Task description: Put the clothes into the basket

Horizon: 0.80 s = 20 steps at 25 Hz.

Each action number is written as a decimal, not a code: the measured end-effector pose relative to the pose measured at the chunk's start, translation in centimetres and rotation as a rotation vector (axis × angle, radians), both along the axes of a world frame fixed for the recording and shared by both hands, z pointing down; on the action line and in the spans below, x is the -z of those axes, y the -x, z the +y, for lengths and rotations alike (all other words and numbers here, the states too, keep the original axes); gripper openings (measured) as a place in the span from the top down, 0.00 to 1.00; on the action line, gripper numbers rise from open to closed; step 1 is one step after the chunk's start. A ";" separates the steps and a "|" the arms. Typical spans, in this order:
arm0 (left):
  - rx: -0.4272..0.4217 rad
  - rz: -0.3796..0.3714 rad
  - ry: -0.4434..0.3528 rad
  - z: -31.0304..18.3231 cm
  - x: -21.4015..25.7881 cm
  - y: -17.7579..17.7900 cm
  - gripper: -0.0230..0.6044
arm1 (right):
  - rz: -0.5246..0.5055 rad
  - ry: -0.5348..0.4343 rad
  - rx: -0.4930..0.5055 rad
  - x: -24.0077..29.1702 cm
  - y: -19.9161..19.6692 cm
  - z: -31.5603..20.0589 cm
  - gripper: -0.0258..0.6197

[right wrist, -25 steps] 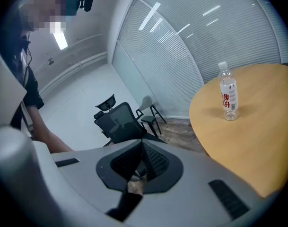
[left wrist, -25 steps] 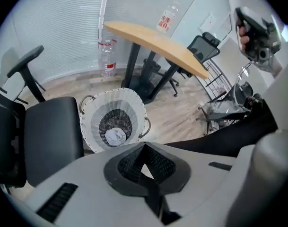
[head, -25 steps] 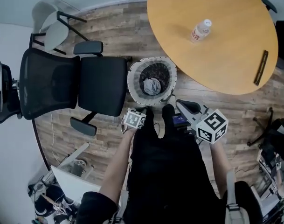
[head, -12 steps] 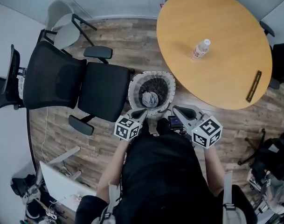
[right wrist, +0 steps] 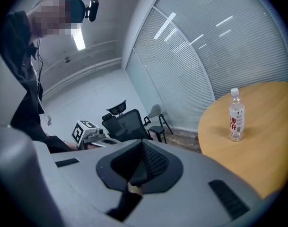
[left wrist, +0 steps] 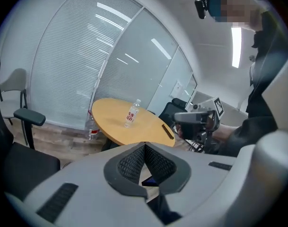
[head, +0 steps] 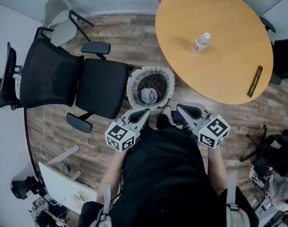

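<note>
You held both tools in front of your body, above the wooden floor (head: 110,37), with the basket (head: 132,83) just ahead of their tips. The left tool (head: 146,111) was clenched: in the left gripper view its two dark ridged pads (left wrist: 134,161) met at a single seam with nothing between them. The right tool (head: 179,107) was clenched as well, its pads pressed together and empty in the right gripper view. The two tools pointed toward the basket from either side of your feet, apart from each other and not touching the rim.

The clothes (head: 148,95) lay inside the basket, a pale grey bundle at the bottom against the dark lining. The basket stood on the floor between the black office chair (head: 99,86), whose seat edge sat just beside it, and the round wooden table (head: 229,56), whose edge came close on the other side.

On the table a clear bottle (head: 200,42) with a red label stood upright, well apart from a dark narrow strip (head: 254,81) lying near the far rim. A light grey chair (head: 63,25) stood behind the office chair, near the wall. From the left gripper view a second bottle (left wrist: 91,129) stood on the floor beside the table.
</note>
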State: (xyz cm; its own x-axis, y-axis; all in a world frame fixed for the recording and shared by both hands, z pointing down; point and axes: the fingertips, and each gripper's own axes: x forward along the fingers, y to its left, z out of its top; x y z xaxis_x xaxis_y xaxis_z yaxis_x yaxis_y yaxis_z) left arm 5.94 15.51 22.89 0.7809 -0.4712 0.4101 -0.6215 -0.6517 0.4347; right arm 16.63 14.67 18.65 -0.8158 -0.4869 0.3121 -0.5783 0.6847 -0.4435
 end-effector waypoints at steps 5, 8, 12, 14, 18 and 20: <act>0.024 0.048 -0.047 -1.1 2.2 -1.2 0.95 | 0.012 -0.024 -0.073 0.2 -1.1 -0.4 0.93; 0.014 0.062 -0.051 -1.2 2.5 -1.9 0.95 | 0.001 -0.030 -0.089 0.7 -1.4 -0.8 0.93; -0.007 0.059 -0.064 -0.7 2.7 -2.0 0.95 | -0.025 -0.041 -0.109 1.5 -1.7 -1.0 0.93; 0.000 0.063 -0.066 -0.4 2.7 -1.9 0.95 | -0.021 -0.047 -0.112 1.7 -1.7 -0.9 0.93; 0.006 0.070 -0.061 0.1 2.6 -2.1 0.95 | -0.016 -0.047 -0.114 1.5 -1.7 -0.3 0.93; 0.000 0.068 -0.059 0.3 2.4 -2.2 0.95 | -0.012 -0.043 -0.113 1.4 -1.6 -0.1 0.93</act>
